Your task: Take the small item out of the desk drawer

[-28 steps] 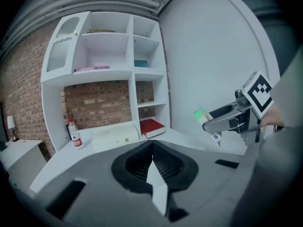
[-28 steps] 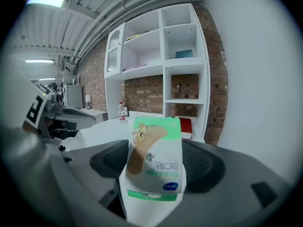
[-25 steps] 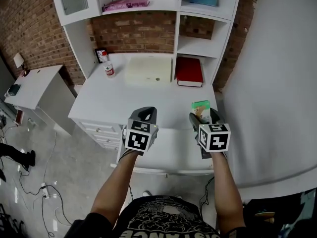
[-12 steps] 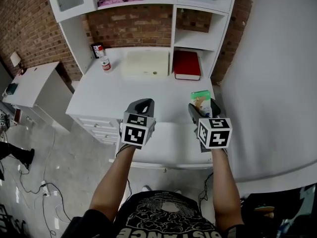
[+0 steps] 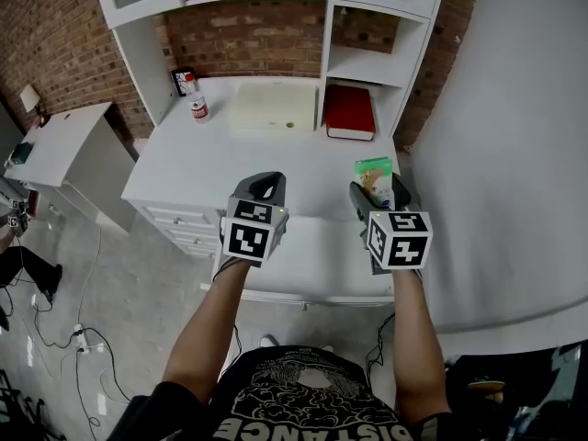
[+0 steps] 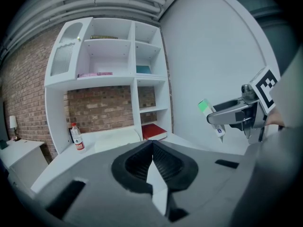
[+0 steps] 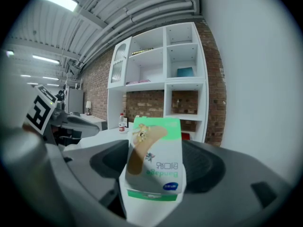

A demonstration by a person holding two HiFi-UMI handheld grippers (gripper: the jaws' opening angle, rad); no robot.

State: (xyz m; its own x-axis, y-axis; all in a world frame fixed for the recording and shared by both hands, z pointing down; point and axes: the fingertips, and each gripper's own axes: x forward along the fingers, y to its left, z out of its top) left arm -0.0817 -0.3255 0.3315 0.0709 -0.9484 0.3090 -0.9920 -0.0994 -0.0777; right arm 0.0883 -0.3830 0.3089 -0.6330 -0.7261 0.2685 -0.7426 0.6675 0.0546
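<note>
A small white and green bandage box [image 5: 373,175] stands upright between the jaws of my right gripper [image 5: 375,193], which is shut on it, above the front right part of the white desk [image 5: 211,168]. In the right gripper view the box [image 7: 154,164] fills the middle and hides the fingertips. My left gripper [image 5: 261,191] hovers level beside it on the left, a hand's width away. Its jaws meet at the tips with nothing between them [image 6: 152,144]. From the left gripper view the right gripper [image 6: 233,113] and the box [image 6: 207,110] show at the right.
On the desk's back stand a red book [image 5: 349,113], a flat cream case [image 5: 273,107] and a small bottle [image 5: 196,107]. White shelves [image 5: 372,72] rise behind. Drawer fronts [image 5: 184,230] sit at the desk's left. A white slab [image 5: 312,269] juts out below the grippers. A wall [image 5: 505,154] closes the right.
Only the head view has shifted a little. Both grippers keep their places over the desk front, and the bandage box stays in the right jaws.
</note>
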